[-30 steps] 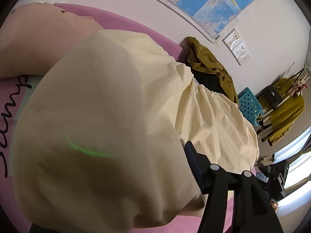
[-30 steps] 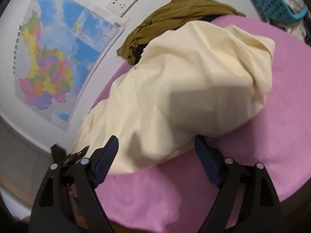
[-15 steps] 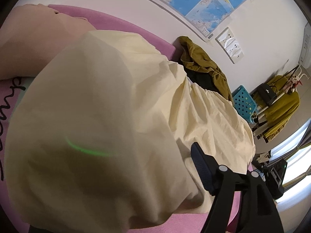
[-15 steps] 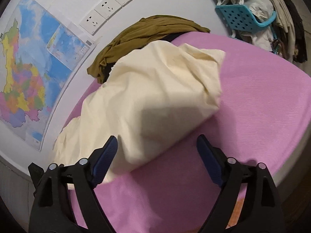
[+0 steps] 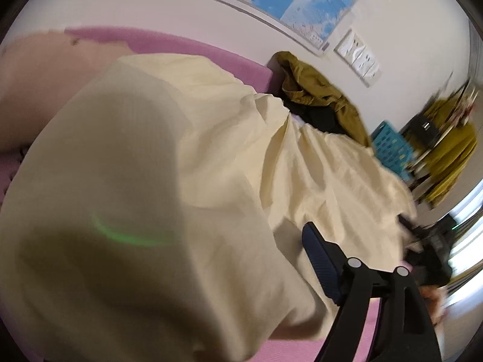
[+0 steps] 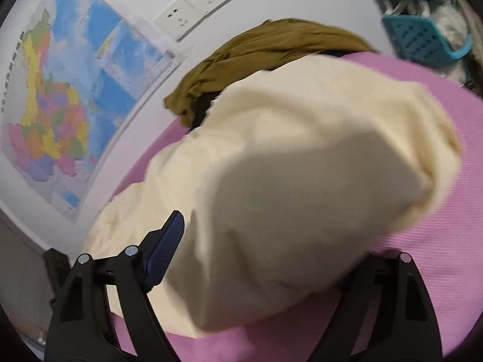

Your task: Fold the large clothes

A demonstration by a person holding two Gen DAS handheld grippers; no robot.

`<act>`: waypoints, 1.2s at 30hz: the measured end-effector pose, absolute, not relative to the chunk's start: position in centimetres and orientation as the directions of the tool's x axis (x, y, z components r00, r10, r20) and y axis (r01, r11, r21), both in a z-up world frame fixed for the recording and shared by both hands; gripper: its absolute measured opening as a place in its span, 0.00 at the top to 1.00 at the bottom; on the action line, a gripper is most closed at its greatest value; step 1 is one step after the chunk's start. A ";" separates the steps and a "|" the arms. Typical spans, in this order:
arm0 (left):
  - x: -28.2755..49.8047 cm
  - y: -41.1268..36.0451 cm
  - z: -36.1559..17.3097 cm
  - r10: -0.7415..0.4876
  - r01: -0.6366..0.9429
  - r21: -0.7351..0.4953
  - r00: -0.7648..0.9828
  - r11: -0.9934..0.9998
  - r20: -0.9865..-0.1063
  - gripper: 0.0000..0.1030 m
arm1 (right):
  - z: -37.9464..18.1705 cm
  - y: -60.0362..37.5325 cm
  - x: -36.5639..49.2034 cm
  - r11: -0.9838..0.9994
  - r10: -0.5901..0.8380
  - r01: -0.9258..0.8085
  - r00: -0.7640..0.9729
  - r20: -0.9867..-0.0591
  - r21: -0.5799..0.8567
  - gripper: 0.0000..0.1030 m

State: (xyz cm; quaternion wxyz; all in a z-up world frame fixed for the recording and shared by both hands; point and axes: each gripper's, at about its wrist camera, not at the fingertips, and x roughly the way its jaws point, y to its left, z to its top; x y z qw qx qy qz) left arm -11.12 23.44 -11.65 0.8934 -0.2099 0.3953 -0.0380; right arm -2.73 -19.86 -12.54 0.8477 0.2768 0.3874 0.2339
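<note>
Both tools gape wide over the cream garment point(image 6: 302, 157), gripping nothing.

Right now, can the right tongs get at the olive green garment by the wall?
Probably not directly. The cream garment lies heaped between the open right tongs and the olive green garment, covering its near edge. The tongs would likely have to pass over or around that heap first.

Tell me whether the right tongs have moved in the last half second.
Yes. The right tongs came forward toward the wall sockets, which loom larger, and the cream cloth now lies between them.
</note>
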 end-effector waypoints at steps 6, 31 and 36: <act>-10.3 22.6 -11.6 -0.152 -0.130 -0.318 0.674 0.939 -0.723 0.20 | -13.1 -19.1 -0.9 0.727 0.628 -0.186 0.571 -0.529 0.661 0.40; -10.2 22.4 -9.2 -0.094 -0.126 -0.258 0.712 0.958 -0.696 0.70 | -9.1 -18.4 0.0 0.570 0.786 -0.339 0.491 -0.375 0.749 0.88; -10.8 22.5 -6.3 -0.087 -0.099 -0.245 0.756 0.964 -0.649 0.75 | -4.9 -16.8 -0.7 0.540 0.818 -0.443 0.478 -0.320 0.716 0.89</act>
